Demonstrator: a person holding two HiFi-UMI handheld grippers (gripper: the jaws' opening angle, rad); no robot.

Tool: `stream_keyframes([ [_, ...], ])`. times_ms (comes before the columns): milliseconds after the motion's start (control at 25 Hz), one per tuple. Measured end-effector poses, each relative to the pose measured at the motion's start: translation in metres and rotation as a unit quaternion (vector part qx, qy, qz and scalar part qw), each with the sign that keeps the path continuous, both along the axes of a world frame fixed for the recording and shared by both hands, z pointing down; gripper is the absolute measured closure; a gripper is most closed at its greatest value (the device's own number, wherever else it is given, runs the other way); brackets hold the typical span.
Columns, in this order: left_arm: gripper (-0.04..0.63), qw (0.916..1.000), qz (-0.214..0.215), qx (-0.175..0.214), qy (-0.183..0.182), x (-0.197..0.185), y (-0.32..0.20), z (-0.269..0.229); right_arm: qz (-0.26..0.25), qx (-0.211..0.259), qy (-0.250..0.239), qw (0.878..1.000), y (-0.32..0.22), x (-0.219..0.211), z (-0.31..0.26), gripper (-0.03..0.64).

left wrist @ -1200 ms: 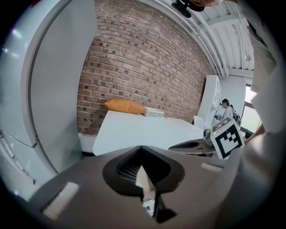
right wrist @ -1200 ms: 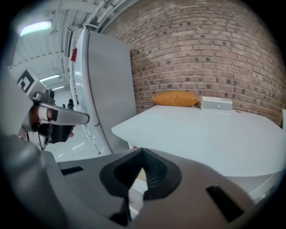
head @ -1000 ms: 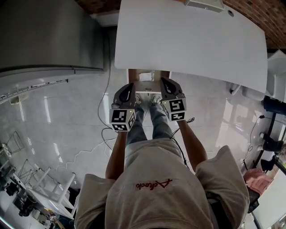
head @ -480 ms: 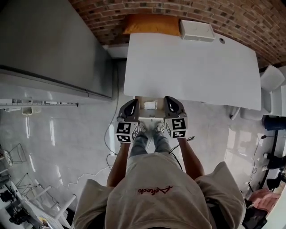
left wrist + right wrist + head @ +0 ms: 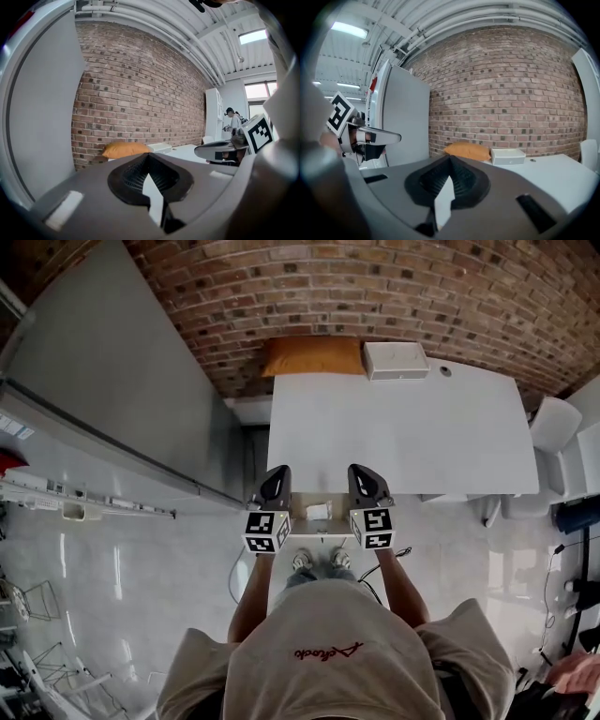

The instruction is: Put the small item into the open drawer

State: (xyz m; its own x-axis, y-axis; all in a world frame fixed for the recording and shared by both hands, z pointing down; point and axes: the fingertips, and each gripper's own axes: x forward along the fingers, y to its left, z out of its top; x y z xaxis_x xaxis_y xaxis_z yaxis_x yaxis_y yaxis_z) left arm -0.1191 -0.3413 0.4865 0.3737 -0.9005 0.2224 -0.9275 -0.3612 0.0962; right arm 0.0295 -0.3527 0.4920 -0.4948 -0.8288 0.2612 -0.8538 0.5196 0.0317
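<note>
Both tongs are held out level in front of me, side by side and apart, each with its jaws pressed together on nothing. That goes for the left tongs (image 5: 277,474) and the right tongs (image 5: 361,472) alike. Each gripper view shows only a thin pale slit between the ribbed pads, and both look out over the furniture, not down at the work.

Just beyond and between them, at the near edge of the tabletop, is the wood-sided open drawer (image 5: 336,521). A small white item (image 5: 319,512) shows within its outline. It is too small for me to tell what it is, or whether it lies on the drawer floor or sits on something in front.

Past that runs the broad white tabletop (image 5: 403,427), bare except at its far edge. There a flat orange cushion (image 5: 314,355) and a low white rectangular box (image 5: 396,359) sit side by side against the red brick wall (image 5: 375,287). A tall grey cabinet (image 5: 103,381) stands off to the left.

I judge nothing is in hand yet, or the placing is already done, and these views don't settle which. The next move calls for tipping one pair of tongs downward so its camera finds the item. If the item isn't properly inside, I would spread those jaws and come down over it between the drawer's sides.
</note>
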Motion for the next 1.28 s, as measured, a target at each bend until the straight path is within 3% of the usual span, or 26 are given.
stream_keyframes([
  [720, 0.586, 0.9970, -0.003, 0.077, -0.006, -0.010, -0.031, -0.064, 0.045, 0.060, -0.013, 0.997, -0.017, 0.025, -0.053, 0.606],
  [1280, 0.586, 0.9971, -0.005, 0.076, -0.005, -0.009, -0.026, -0.063, 0.051, 0.058, -0.014, 0.997, -0.014, 0.027, -0.053, 0.606],
])
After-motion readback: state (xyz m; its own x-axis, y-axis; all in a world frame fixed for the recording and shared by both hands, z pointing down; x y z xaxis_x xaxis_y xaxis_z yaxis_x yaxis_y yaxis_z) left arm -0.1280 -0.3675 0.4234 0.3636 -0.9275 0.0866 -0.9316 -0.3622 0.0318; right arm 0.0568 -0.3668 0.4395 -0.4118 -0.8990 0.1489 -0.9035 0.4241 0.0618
